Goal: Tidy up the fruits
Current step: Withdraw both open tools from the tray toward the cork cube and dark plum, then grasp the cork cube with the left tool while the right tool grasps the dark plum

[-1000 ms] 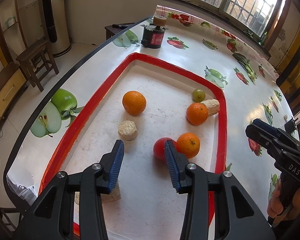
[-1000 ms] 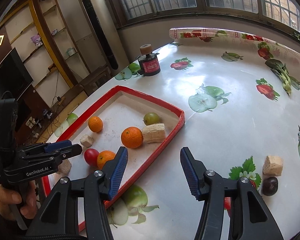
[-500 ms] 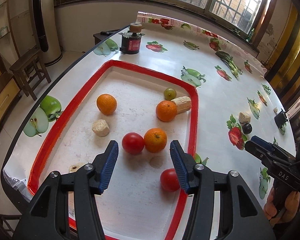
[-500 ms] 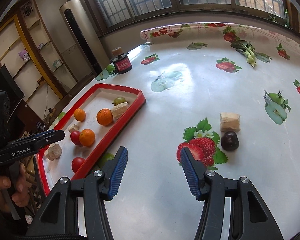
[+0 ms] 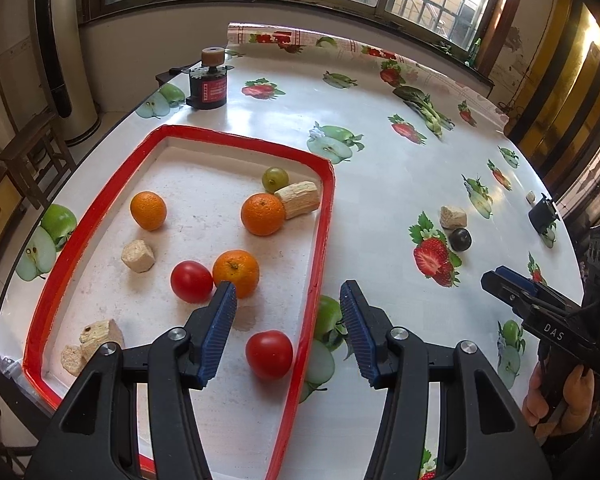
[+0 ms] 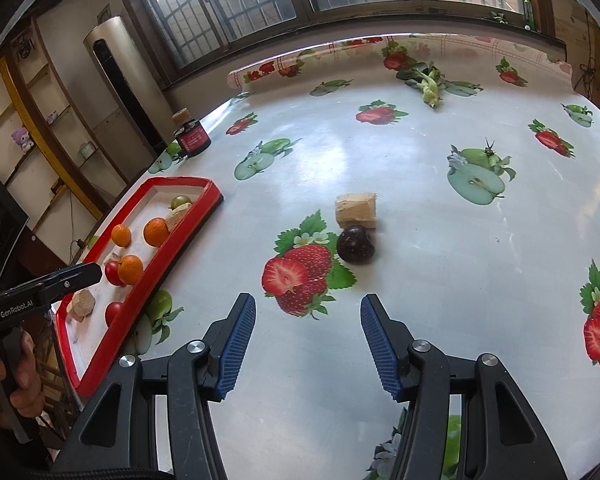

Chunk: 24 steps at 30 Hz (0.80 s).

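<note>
The left gripper (image 5: 288,334) has let a red tomato (image 5: 269,354) drop into the red tray (image 5: 324,216) and its jaws stand apart, empty; that fruit is done; the right gripper (image 6: 308,340), jaws apart and empty, has swung toward the dark plum (image 6: 355,245) on the far table, touching a pale block (image 6: 356,210); nothing blocks the approach.

The red-rimmed tray (image 5: 324,240) lies flat on the table and holds three oranges (image 5: 262,214), two tomatoes (image 5: 269,354), one green grape (image 5: 275,178) and several pale beige chunks (image 5: 138,255). A dark plum (image 6: 355,245) rests on the table well apart from the tray, touching another beige chunk (image 6: 356,210) behind it.
</note>
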Each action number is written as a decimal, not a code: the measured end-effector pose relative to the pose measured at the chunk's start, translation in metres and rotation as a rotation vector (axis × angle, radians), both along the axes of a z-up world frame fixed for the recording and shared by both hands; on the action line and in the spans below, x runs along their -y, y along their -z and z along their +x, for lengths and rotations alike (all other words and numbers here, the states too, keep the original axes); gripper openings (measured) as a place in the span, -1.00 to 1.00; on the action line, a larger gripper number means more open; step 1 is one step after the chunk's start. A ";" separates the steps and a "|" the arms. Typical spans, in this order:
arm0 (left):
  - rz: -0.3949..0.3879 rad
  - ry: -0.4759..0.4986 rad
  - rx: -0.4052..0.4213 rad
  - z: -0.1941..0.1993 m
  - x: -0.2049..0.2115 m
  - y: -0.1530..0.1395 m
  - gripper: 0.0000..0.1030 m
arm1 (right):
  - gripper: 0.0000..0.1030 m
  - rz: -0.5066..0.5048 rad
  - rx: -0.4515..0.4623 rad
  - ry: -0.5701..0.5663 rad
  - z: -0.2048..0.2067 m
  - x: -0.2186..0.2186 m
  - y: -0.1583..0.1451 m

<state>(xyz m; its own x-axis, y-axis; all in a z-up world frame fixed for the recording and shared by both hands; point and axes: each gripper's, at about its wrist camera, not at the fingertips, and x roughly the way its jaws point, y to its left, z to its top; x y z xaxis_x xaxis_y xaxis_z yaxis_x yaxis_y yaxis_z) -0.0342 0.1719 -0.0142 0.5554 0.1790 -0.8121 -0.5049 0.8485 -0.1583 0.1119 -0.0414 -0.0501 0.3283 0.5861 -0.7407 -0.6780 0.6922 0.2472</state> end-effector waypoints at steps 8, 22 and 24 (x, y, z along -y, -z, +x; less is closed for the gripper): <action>-0.009 0.027 0.000 0.015 0.011 0.000 0.02 | 0.09 -0.021 0.019 0.014 0.018 -0.009 0.008; -0.051 0.211 -0.029 0.124 0.071 0.013 0.01 | -0.47 -0.027 0.033 0.056 0.051 0.008 0.009; -0.053 0.244 -0.036 0.145 0.086 0.019 0.01 | -0.47 -0.004 0.029 0.088 0.052 0.029 0.004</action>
